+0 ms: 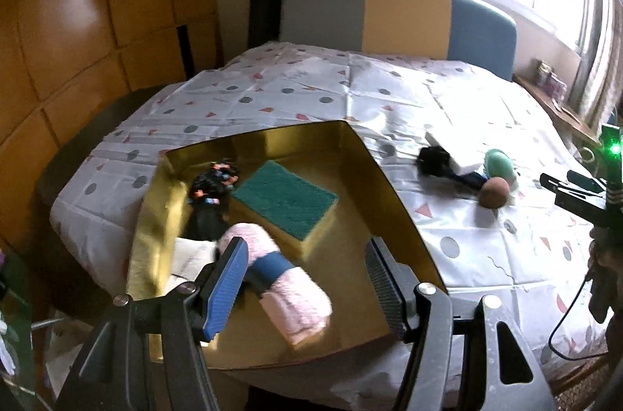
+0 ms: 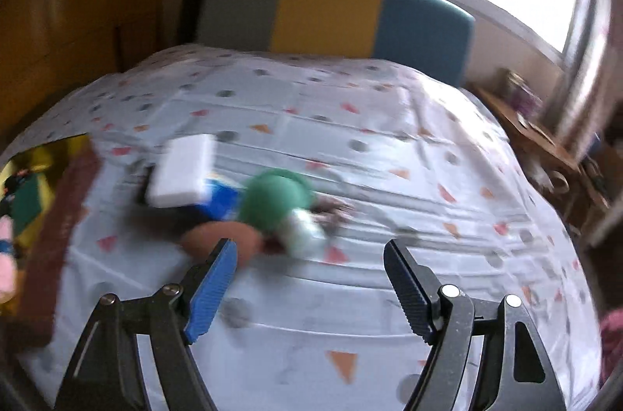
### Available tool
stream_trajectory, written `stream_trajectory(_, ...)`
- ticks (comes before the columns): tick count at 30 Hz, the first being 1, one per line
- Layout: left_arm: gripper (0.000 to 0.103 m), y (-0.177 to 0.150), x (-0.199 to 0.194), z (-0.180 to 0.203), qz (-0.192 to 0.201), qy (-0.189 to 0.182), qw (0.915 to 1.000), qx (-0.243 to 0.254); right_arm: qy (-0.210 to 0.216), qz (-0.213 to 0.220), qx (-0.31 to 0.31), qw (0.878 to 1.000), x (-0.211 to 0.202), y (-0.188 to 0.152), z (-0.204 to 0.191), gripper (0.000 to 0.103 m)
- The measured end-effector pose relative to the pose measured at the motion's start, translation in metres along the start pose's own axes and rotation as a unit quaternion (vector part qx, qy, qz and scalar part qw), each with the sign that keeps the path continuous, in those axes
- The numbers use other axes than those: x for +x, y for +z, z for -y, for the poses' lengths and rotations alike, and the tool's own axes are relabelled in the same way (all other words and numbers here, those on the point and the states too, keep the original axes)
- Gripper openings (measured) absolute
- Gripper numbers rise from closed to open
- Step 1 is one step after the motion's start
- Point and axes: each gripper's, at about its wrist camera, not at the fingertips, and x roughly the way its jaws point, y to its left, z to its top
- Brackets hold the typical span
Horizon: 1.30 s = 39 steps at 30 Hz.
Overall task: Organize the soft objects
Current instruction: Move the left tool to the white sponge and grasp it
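A gold box point(image 1: 393, 193) lies on the patterned tablecloth. It holds a green-and-yellow sponge point(image 1: 286, 199), a black beaded item point(image 1: 212, 183) and a rolled pink towel with a blue band point(image 1: 278, 284). My left gripper point(image 1: 307, 278) is open above the box, the towel just under its left finger. My right gripper point(image 2: 309, 273) is open and empty over the cloth, just short of a pile: a white sponge point(image 2: 181, 173), a green ball point(image 2: 274, 199), a brown ball point(image 2: 222, 239) and a blue item point(image 2: 222, 199). This view is blurred.
The table point(image 2: 350, 146) carries a white cloth with dots and triangles. A grey, yellow and blue chair back point(image 1: 397, 16) stands behind it. A wooden cabinet point(image 1: 78, 21) is at the left, and a window with a shelf point(image 1: 560, 107) at the right.
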Motion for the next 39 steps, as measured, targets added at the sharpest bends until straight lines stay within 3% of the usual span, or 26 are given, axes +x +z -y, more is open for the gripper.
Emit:
stream_trajectory(3,0.063,0.001,0.005,0.009,-0.01,-0.017,0.9998,-0.001,-0.015,-0.038,0.061,0.997,0.015,-0.006,0.029,0.078)
stream_trajectory(7,0.063,0.003,0.011,0.026,-0.022,-0.041,0.9989,0.007,-0.01,-0.044,0.111,0.993,0.019,-0.003,0.049,0.079)
stream_trajectory(17,0.063,0.042,0.034,0.088,-0.043,-0.116,0.9916,0.039,-0.01,-0.044,0.143,0.989,0.015,-0.004,0.058,0.081)
stream_trajectory(24,0.065,0.075,0.089,0.129,-0.1,-0.148,0.9836,0.026,0.001,-0.04,0.149,0.988,0.012,-0.001,0.059,0.081)
stream_trajectory(29,0.082,0.101,0.135,0.155,-0.136,-0.157,0.9781,-0.004,0.009,-0.039,0.156,0.987,0.012,0.0,0.061,0.082)
stream_trajectory(36,0.086,0.132,0.192,0.177,-0.189,-0.142,0.9704,-0.051,0.026,-0.049,0.174,0.983,0.018,0.001,0.067,0.082)
stream_trajectory(39,0.086,0.137,0.213,0.192,-0.207,-0.123,0.9698,-0.039,0.033,-0.051,0.187,0.98,0.019,0.0,0.071,0.082)
